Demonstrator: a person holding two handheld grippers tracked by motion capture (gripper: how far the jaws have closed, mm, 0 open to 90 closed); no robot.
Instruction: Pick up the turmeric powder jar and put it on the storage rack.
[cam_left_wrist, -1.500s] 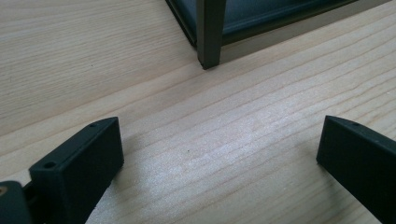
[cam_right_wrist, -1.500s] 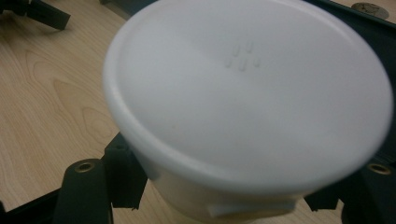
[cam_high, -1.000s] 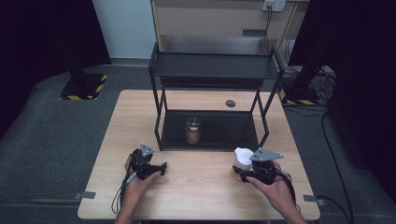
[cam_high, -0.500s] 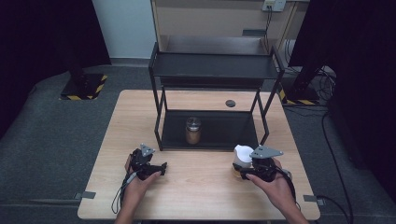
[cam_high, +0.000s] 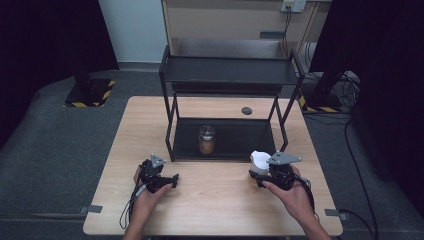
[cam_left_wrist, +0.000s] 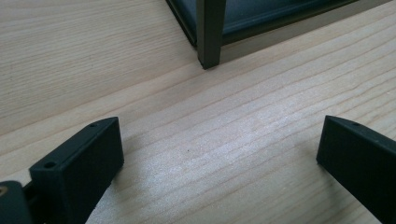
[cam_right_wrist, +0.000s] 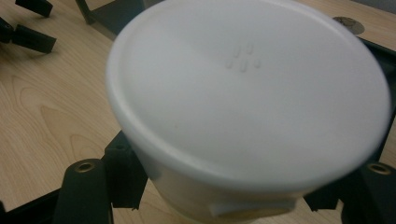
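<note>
My right gripper (cam_high: 258, 175) is shut on a white-lidded tub (cam_high: 259, 161) at the table's front right, just in front of the black rack (cam_high: 227, 70). In the right gripper view the tub's white lid (cam_right_wrist: 247, 88) is tilted toward the camera, and the black jaws press on the tub's body from both sides below it. My left gripper (cam_high: 172, 180) rests on the wood at the front left, its jaws wide open (cam_left_wrist: 219, 140) with bare table between them. A glass jar (cam_high: 206, 139) with brownish contents stands on the rack's lower shelf.
The rack's front left leg (cam_left_wrist: 210, 32) stands just ahead of the left gripper. A small dark round disc (cam_high: 246, 110) sits in the wooden table (cam_high: 215, 210) behind the rack. The rack's upper shelf is bare. Cables lie on the floor at the right.
The right gripper and the white tub have edged slightly toward the rack. The left gripper has stayed where it was.
</note>
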